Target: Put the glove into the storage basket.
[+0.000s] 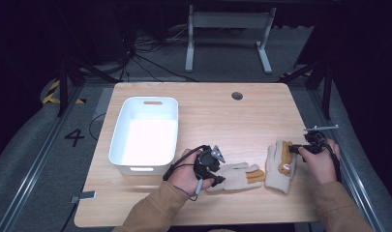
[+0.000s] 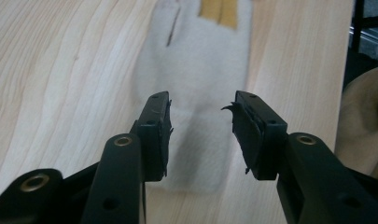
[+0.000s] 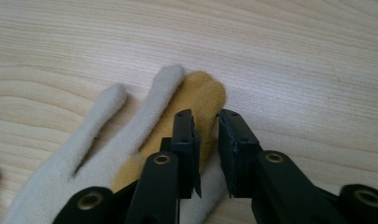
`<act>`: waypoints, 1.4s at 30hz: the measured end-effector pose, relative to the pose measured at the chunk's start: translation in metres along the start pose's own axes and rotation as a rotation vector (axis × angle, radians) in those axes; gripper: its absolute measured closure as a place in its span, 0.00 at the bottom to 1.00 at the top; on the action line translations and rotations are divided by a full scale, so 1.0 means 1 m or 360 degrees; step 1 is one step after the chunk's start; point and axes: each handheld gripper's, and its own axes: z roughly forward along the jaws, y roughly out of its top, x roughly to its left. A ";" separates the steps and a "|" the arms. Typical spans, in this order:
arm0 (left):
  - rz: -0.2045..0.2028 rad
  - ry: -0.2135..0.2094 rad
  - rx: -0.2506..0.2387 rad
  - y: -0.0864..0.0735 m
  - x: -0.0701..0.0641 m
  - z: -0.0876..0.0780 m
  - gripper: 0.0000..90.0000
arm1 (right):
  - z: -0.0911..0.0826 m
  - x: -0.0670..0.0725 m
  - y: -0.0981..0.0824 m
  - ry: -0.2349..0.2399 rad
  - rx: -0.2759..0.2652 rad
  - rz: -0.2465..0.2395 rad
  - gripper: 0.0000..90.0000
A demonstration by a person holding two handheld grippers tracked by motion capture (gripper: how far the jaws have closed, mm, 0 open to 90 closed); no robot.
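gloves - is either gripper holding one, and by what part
Neither. The left gripper stands open over the cuff end of the left glove; the right gripper is open above the right glove's mustard fingers.

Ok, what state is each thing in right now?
White bin: upright on the table, nothing seen inside.
Left glove: flat on the table, jaws either side of its cuff, not pressing.
Right glove: flat on the table, fingers pointing away.
Left gripper: jaws open.
Right gripper: jaws narrowly apart over the yellow fingers, gripping nothing.
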 end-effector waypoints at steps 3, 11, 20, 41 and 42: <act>0.0019 -0.0013 -0.0017 0.009 -0.005 0.003 0.65 | -0.005 -0.001 -0.004 0.0011 -0.0057 -0.0013 0.81; 0.0082 -0.0078 -0.0052 0.042 -0.023 0.021 0.65 | -0.010 -0.006 -0.006 0.0068 -0.0118 -0.0026 0.79; 0.0124 -0.0185 -0.0074 0.071 -0.036 0.050 0.65 | -0.014 -0.002 -0.004 0.0115 -0.0131 -0.0056 0.79; 0.0106 -0.0247 -0.0136 0.096 -0.042 0.099 0.66 | -0.012 -0.003 -0.006 0.0190 -0.0116 -0.0058 0.78; 0.0095 -0.0258 -0.0141 0.097 -0.042 0.101 0.66 | -0.012 -0.004 -0.006 0.0192 -0.0117 -0.0058 0.78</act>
